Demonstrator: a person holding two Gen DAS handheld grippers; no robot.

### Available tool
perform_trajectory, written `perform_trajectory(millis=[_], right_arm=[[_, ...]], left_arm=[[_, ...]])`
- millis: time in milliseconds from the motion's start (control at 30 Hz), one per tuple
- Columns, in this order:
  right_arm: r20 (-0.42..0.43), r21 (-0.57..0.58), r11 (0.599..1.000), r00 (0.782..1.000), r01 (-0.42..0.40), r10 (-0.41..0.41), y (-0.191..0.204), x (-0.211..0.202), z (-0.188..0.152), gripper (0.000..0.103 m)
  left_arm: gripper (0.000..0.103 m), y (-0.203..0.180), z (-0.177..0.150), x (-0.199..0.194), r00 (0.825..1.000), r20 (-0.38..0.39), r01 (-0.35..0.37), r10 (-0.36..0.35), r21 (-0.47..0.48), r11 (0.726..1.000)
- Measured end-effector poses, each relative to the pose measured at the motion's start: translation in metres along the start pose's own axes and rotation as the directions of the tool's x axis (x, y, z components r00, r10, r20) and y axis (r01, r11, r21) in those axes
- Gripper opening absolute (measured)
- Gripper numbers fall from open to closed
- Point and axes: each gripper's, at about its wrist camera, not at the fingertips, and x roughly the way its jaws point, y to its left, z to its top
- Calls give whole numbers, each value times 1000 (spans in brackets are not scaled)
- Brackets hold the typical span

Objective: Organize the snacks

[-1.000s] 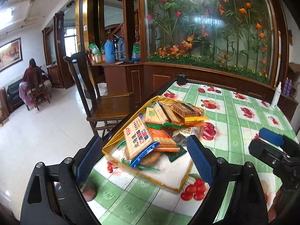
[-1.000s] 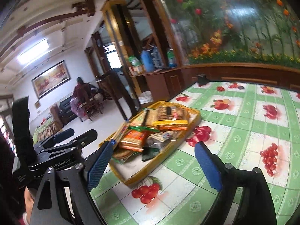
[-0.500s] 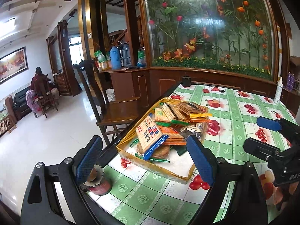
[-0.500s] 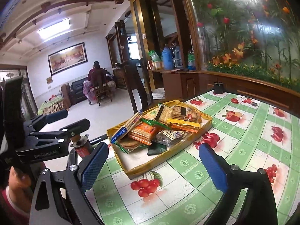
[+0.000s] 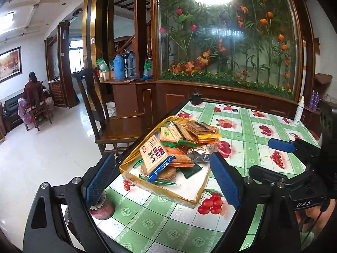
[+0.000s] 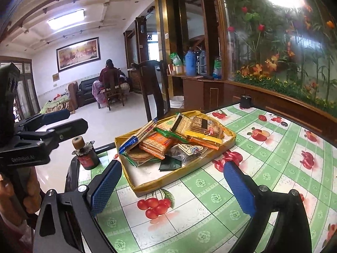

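A shallow yellow tray point(image 5: 157, 186) point(image 6: 168, 181) sits near the left edge of the green fruit-print table point(image 5: 248, 147). Piled in it are a blue-edged cracker pack point(image 5: 154, 154), an orange cracker pack point(image 6: 157, 143), round biscuits point(image 6: 138, 156), a dark packet point(image 6: 183, 150) and yellow-edged packs point(image 6: 204, 126). My left gripper point(image 5: 161, 157) hangs open short of the tray, nothing between its blue pads. My right gripper point(image 6: 170, 164) is open too, in front of the tray's near corner, and it holds nothing.
A small red can point(image 5: 101, 207) point(image 6: 85, 155) stands on the table's near left corner. A black cup point(image 5: 197, 98) is at the far corner, a white spray bottle point(image 5: 299, 113) at the far right. A wooden chair point(image 5: 118, 126) stands beside the table. A person sits far off.
My left gripper has drawn back from the tray, and the red can has come into view. My right gripper has rolled level and its jaws stand slightly wider.
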Motion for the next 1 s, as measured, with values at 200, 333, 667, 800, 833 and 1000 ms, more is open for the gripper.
perform_trajectory(millis=[200, 333, 667, 800, 833, 1000], right_arm=[[-4, -26, 1000, 1000, 0, 0, 5, 2, 1, 98], [-5, -45, 999, 1000, 1, -1, 8, 3, 2, 98], [-11, -96, 995, 1000, 9, -10, 17, 5, 5, 98], [-14, -114, 993, 1000, 15, -17, 19, 7, 6, 98], [-15, -117, 993, 1000, 16, -18, 20, 8, 7, 98], [-15, -136, 991, 1000, 19, -21, 23, 9, 7, 98]], left_arm=[[94, 1, 0, 0, 999, -12, -34, 34, -4, 999], [103, 1, -1, -4, 998, -1, -71, 71, 8, 997], [103, 11, 2, -12, 1000, 22, -21, 22, -26, 999], [103, 14, 2, -12, 1000, 21, -11, 12, -35, 999], [103, 15, 2, -12, 1000, 19, -3, 3, -42, 999], [103, 19, 1, -9, 1000, 0, -5, 5, -61, 998]])
